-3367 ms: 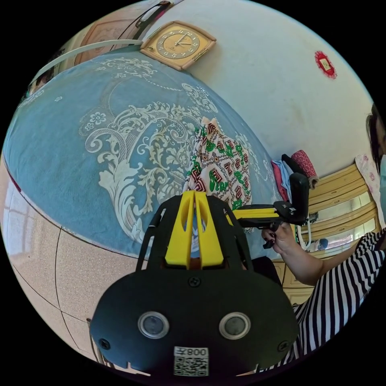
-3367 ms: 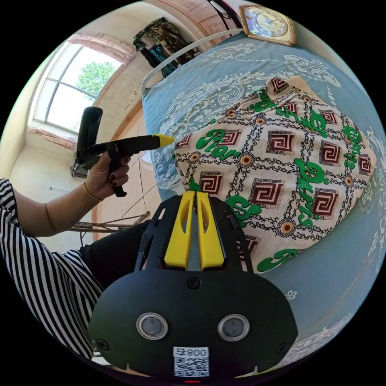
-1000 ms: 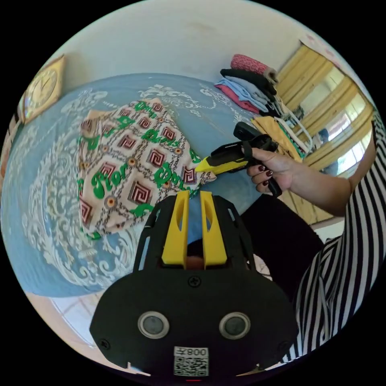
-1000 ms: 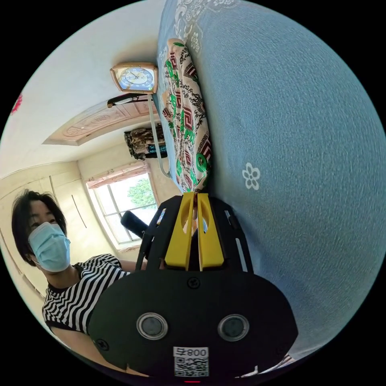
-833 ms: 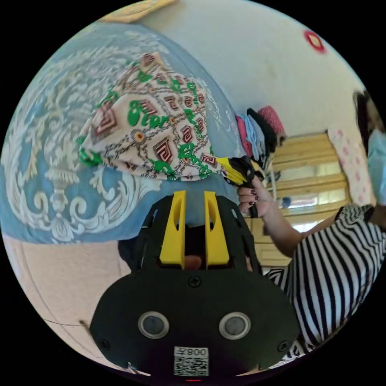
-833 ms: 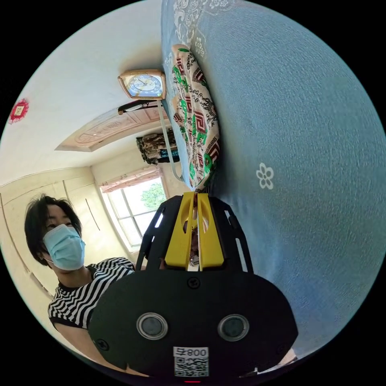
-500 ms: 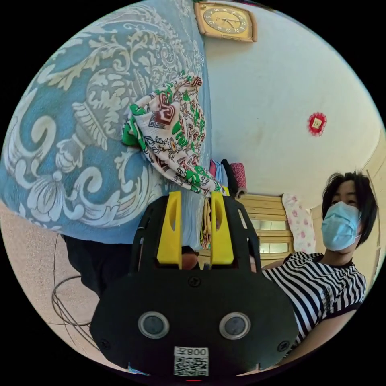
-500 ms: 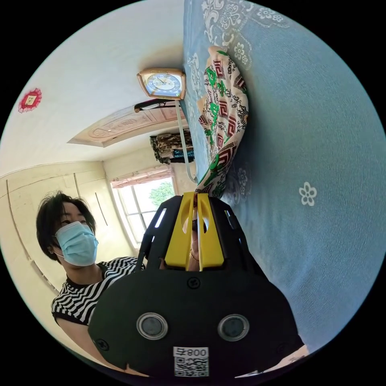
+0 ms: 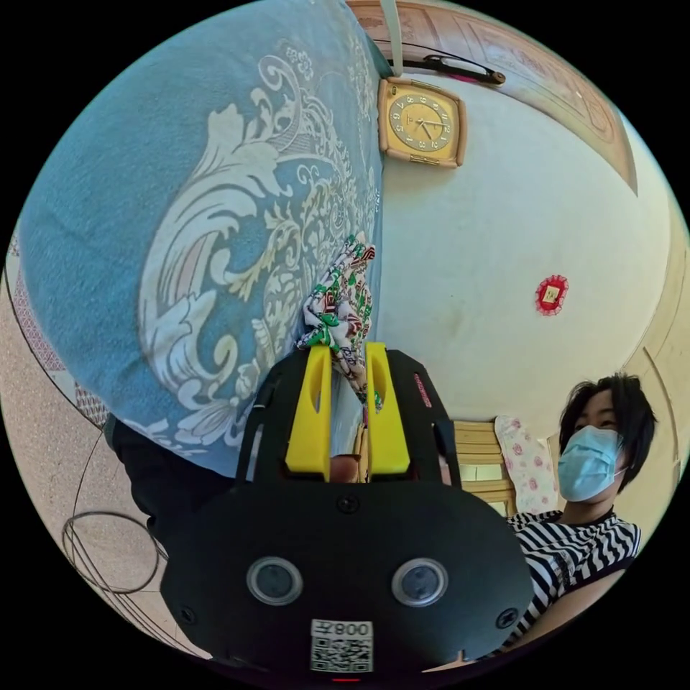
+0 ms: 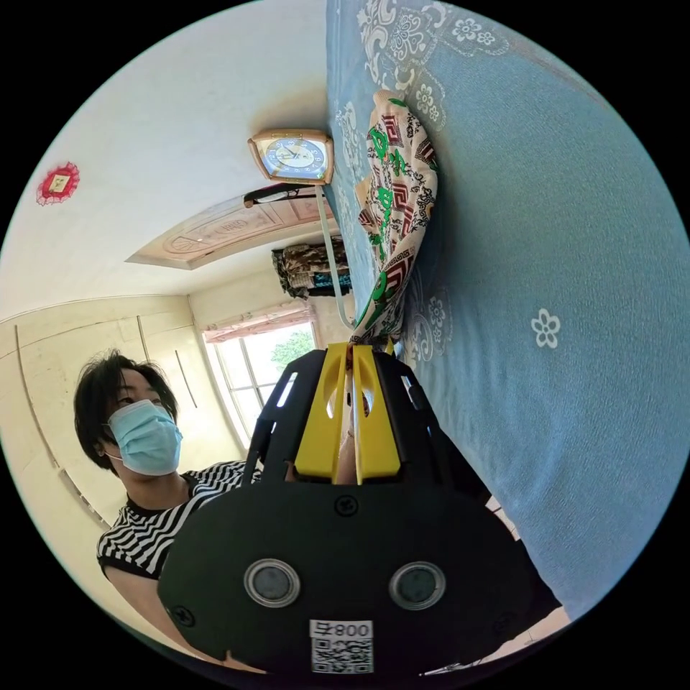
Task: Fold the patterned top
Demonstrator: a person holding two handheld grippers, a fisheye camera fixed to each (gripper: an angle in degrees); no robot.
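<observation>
The patterned top (image 10: 392, 215) lay on the blue bedspread (image 10: 560, 215), already folded small, so I'd say only a last fold was left. The right gripper (image 10: 350, 353) was pinched tight on its near edge. The left gripper (image 9: 342, 356) had jaws apart around the cloth's corner, both tools rolled sideways.

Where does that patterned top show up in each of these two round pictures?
Left gripper view: the patterned top sits just above centre, bunched at the tips of the yellow jaws, against the blue bedspread.
Right gripper view: the top runs from upper centre down to the jaw tips.
Shared landmark: the wall clock.
</observation>
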